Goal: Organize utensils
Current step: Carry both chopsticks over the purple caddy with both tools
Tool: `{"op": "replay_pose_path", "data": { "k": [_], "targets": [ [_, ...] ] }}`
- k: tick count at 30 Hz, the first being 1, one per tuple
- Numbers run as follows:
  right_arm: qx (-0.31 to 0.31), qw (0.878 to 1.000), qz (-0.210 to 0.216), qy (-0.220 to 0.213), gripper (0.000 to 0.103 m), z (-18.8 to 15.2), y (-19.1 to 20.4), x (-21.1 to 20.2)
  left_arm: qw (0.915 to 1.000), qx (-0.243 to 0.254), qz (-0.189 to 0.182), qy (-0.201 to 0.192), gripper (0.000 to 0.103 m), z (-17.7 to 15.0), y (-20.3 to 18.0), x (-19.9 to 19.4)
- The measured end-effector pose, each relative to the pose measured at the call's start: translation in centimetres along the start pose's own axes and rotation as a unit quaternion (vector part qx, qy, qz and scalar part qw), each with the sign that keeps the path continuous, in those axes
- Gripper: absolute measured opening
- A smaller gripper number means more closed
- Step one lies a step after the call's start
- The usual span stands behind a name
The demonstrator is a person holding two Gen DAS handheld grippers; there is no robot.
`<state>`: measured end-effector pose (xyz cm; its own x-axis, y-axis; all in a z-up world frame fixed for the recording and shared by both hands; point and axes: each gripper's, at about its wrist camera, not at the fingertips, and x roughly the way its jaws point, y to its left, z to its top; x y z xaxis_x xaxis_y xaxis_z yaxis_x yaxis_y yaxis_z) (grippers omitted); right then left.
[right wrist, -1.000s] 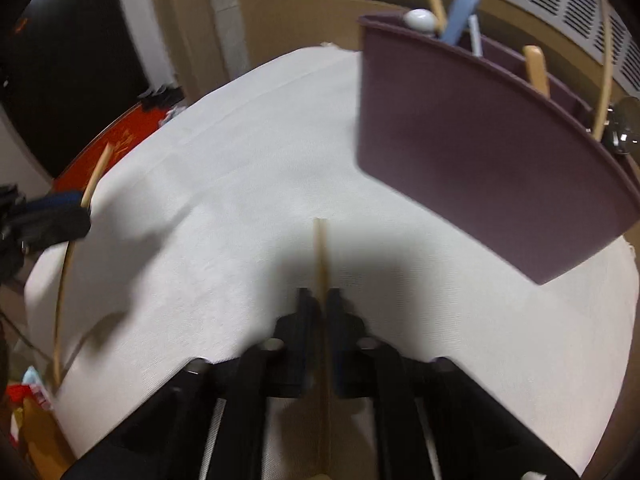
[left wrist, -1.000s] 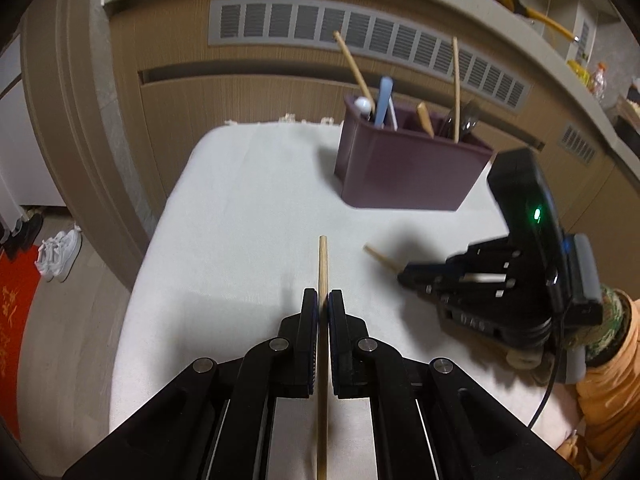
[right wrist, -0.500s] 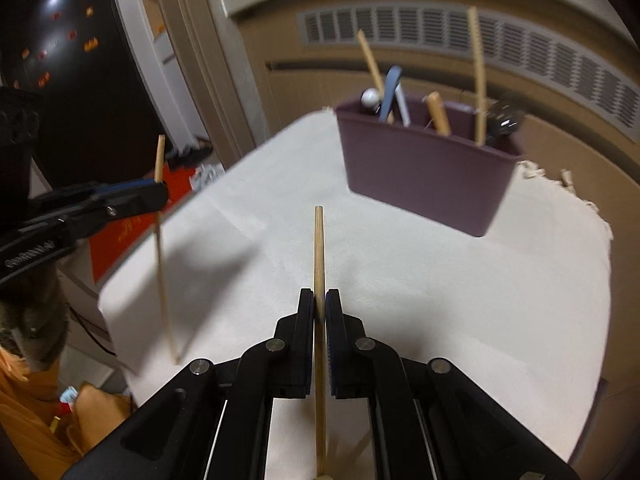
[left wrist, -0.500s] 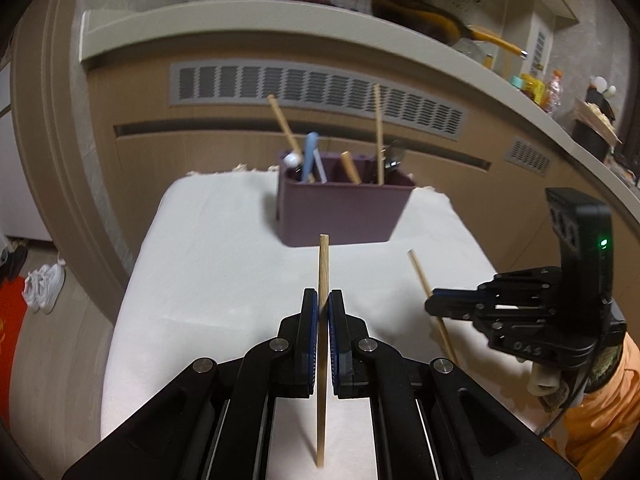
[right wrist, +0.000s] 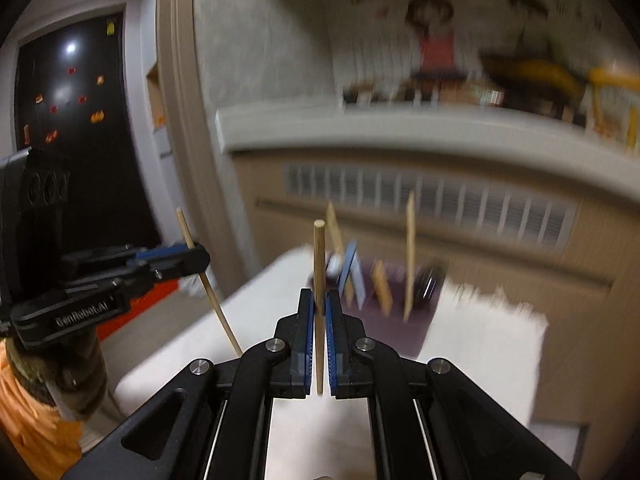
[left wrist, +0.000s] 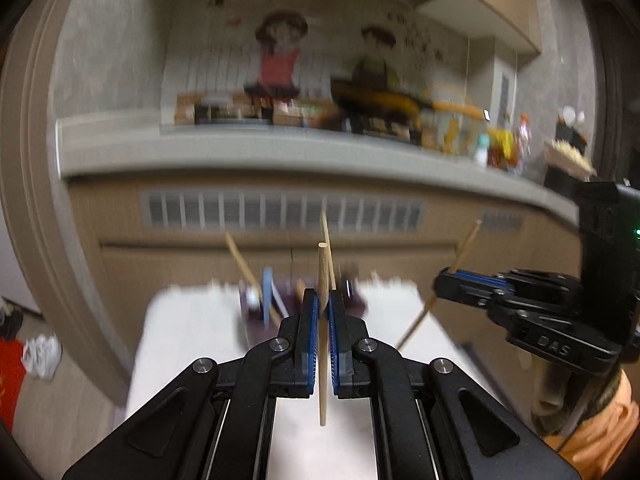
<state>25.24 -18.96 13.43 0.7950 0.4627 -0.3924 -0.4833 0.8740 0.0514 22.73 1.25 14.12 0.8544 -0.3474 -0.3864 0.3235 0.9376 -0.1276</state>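
The left gripper was clamped tight on a wooden chopstick, a thin, round, pale stick that stood nearly upright between the blue ribbed pads, its blunt top end above the fingertips and its lower end hanging free below them. It was held in the air above the table, in front of the holder.

The right gripper pinched a second chopstick of the same kind, likewise close to vertical in its own camera's view. Seen from the left camera, that stick leaned, top end up and to the right, bottom end down toward the table.

Both grippers were matte black with silver screws. They pointed forward and slightly downward, side by side and well apart, each carried on a fist wrapped in a mottled brown glove with an orange sleeve behind it.

The table wore a white, woven-looking cloth with a frayed far edge. On it stood the dark purple, straight-walled holder, blurred by motion, with several wooden sticks and a light blue handle poking up at slants. Behind ran a tan cabinet front with a slatted vent and a grey counter.
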Motion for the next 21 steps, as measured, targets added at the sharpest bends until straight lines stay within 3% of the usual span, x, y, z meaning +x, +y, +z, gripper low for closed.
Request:
{"op": "replay_pose_path", "data": {
  "k": [5,10,15,21],
  "targets": [
    [-0.024,0.996,-0.063,-0.053,0.006,6.5,-0.9,-0.2,0.998,0.004,0.013,-0.062,0.005,7.0,0.7,1.9],
    [-0.03,0.993,-0.1,-0.059,0.006,9.2,-2.5,2.2,0.9971,0.02,0.033,-0.066,0.005,9.5,1.5,5.9],
    [-0.013,0.994,-0.108,-0.021,0.006,7.7,-4.8,7.3,0.9981,0.02,0.042,-0.039,0.005,8.5,2.7,11.0],
    [0.026,0.993,-0.095,0.068,0.006,2.8,-7.4,14.2,0.9991,-0.013,0.034,0.021,0.005,4.8,4.9,17.2]
  ]
}}
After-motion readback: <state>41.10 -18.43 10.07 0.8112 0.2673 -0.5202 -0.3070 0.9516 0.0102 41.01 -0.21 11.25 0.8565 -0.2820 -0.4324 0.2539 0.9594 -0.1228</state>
